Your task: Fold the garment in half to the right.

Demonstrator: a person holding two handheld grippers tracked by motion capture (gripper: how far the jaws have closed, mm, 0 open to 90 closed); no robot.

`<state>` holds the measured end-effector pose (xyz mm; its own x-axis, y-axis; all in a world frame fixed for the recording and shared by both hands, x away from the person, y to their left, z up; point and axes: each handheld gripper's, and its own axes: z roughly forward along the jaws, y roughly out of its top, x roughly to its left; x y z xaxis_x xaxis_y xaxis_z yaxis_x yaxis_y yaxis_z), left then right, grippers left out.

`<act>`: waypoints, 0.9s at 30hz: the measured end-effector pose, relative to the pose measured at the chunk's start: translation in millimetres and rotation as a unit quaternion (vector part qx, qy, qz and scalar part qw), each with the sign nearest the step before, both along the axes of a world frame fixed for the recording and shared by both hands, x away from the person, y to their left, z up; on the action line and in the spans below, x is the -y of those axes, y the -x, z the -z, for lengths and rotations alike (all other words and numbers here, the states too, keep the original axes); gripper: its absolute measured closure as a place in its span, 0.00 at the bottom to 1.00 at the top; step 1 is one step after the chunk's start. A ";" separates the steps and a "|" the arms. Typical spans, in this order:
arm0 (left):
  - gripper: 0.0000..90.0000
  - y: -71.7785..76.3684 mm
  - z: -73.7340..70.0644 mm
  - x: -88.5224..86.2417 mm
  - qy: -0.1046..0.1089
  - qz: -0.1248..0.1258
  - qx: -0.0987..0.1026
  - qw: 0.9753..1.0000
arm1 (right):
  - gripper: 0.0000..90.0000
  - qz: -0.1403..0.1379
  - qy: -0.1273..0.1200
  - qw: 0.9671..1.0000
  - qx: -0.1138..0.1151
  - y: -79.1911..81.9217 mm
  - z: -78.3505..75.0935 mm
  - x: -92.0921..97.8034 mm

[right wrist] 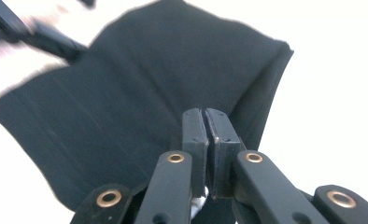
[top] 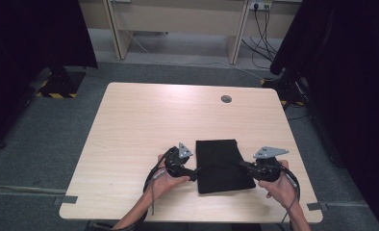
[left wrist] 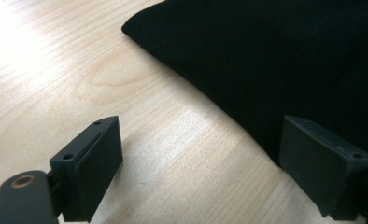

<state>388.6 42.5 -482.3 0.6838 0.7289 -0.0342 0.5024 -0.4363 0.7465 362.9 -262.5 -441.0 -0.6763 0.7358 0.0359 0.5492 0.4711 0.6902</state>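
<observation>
Cloth: the black cloth (top: 224,165) lies flat on the near half of the bench (top: 144,120), between your two hands, closer to the right side than the left.

Right hand-held gripper: your right hand-held gripper (top: 248,166) sits at the cloth's right edge with its jaws pressed together; in the right gripper view (right wrist: 205,140) the fabric runs right up to the tips and its edge looks lifted there, so it most likely pinches the cloth — keep that pinch firm.

Left hand-held gripper: your left hand-held gripper (top: 193,173) rests at the cloth's left edge with its jaws spread wide; in the left gripper view (left wrist: 201,172) one jaw stands over bare wood and the other over the fabric, and nothing is caught between them.

Step in hand: judging by this, you are getting a second hold on the left edge so both sides can be lifted or folded together.

How to do it well: lower the left jaws so the hem slides between them, then close on fabric alone — not on the wood.

Matching grips: take the left edge level with the right pinch, so the cloth hangs square.

Risk: a shallow bite may slip once you pull, and uneven tension will skew the cloth.
</observation>
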 end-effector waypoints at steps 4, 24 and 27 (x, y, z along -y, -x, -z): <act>0.15 0.3 -3.4 -0.7 0.000 -0.003 0.004 1.000 | 0.95 0.023 -0.034 0.999 -0.018 -3.3 25.0 5.9; 0.12 55.8 -6.5 28.3 -0.016 0.061 0.049 0.997 | 0.63 0.055 -0.008 0.998 0.008 2.8 24.8 8.3; 0.10 59.8 -11.4 21.9 0.014 0.069 0.030 0.997 | 0.54 0.062 -0.023 0.998 0.012 2.0 19.1 9.5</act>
<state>328.7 20.6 -470.9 0.7788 0.6272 -0.0093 0.3927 -0.4760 0.7869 361.0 -272.0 -460.0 -0.5806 0.8122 0.0559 0.5843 0.3679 0.7234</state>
